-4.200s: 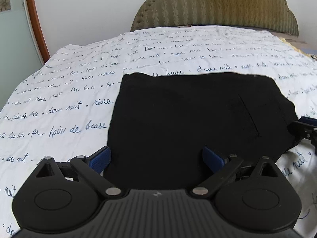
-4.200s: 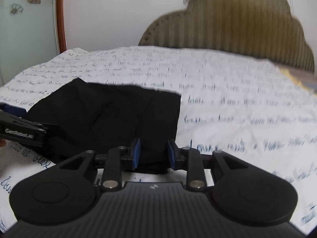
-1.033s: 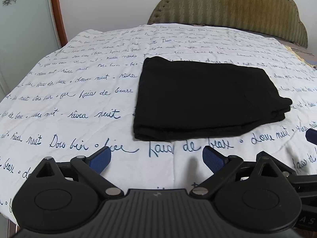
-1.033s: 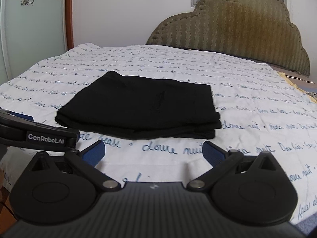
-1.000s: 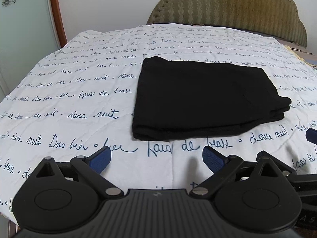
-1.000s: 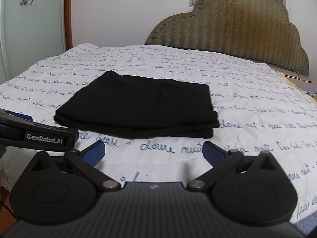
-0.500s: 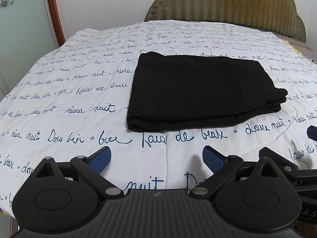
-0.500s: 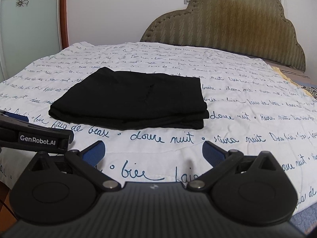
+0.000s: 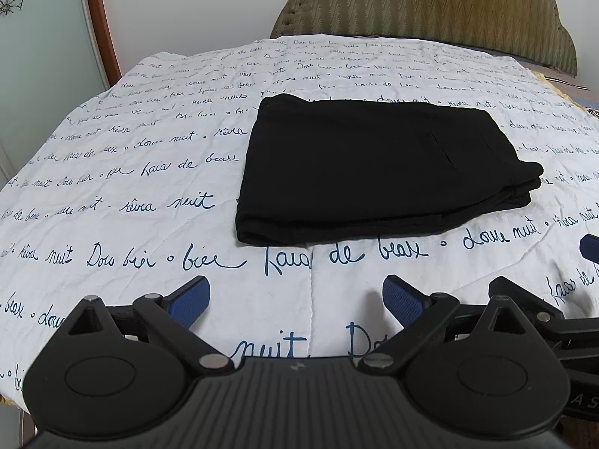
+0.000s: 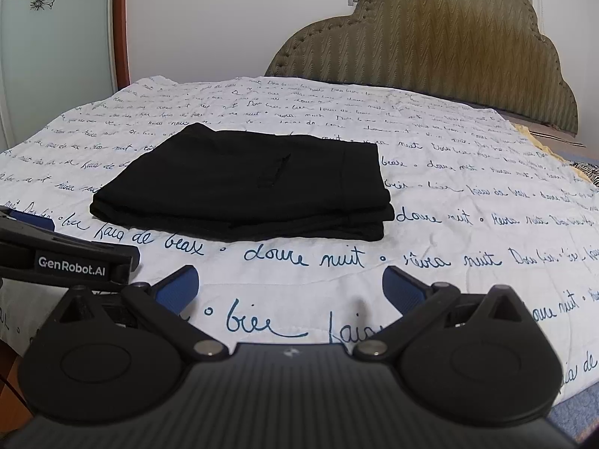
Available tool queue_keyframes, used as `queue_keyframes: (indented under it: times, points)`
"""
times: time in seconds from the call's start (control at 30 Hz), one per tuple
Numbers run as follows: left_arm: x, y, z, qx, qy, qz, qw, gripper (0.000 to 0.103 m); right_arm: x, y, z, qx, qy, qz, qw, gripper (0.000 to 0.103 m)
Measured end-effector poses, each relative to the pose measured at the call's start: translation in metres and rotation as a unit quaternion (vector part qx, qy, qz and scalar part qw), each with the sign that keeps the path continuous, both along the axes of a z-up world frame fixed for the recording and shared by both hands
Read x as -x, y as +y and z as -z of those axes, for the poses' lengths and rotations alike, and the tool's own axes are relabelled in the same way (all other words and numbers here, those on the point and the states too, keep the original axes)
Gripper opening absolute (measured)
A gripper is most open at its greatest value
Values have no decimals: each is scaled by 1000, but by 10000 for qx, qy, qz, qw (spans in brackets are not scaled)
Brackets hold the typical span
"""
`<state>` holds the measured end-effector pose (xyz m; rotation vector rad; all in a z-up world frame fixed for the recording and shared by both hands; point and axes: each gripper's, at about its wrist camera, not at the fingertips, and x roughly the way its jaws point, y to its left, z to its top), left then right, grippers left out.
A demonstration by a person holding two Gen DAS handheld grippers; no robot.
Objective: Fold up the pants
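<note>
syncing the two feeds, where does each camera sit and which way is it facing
Left wrist: sits on the left tool, near the foot of the bed, facing the headboard over the folded black pants; its own open blue fingers show, plus part of the right tool at the right edge.
Right wrist: sits on the right tool, lower and further right, facing the same way; its open fingers show, with the left tool at its left edge.
Shared: pants, bedspread, headboard.

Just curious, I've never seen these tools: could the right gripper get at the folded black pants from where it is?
Probably yes. The right gripper is open, and only bare bedsheet lies between it and the pants. Nothing blocks the way.
</note>
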<state>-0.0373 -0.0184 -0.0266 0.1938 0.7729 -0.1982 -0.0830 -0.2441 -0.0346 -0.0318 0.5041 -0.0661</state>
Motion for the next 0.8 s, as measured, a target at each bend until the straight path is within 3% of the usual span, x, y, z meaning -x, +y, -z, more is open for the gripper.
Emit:
queue_keyframes:
  times: [0.8]
  points:
    - [-1,-1,4,-4,36,26,10000,99,-1,-2,3,-6,27,10,10000,103]
